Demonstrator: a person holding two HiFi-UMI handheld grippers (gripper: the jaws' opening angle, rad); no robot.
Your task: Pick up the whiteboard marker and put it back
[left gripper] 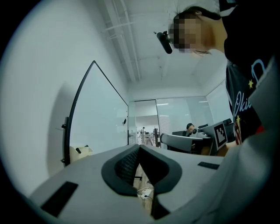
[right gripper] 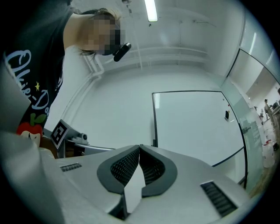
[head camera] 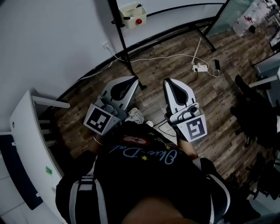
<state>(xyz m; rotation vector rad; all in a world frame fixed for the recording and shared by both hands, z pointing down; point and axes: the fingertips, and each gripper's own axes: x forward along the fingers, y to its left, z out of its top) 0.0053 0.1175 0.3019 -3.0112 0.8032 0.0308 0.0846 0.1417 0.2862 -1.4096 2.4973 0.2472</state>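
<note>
Well away from left gripper (left gripper: 139, 147) and right gripper (right gripper: 139, 147), fingers together and empty: dark whiteboard marker (head camera: 126, 18) in cream tray (head camera: 129, 6).

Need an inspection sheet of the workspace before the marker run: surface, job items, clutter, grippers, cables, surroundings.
Surface: wood floor; no table seen.
Job's things: tray on the whiteboard stand holds a dark stick, possibly the marker; too small to confirm.
Clutter: small black item on the floor by the power strip.
Grippers: left gripper jaws together, nothing between them; right gripper the same.
Cables: white cable runs across the floor to the power strip.
Surroundings: whiteboard; white cabinet on the left; dark chair on the right.
</note>
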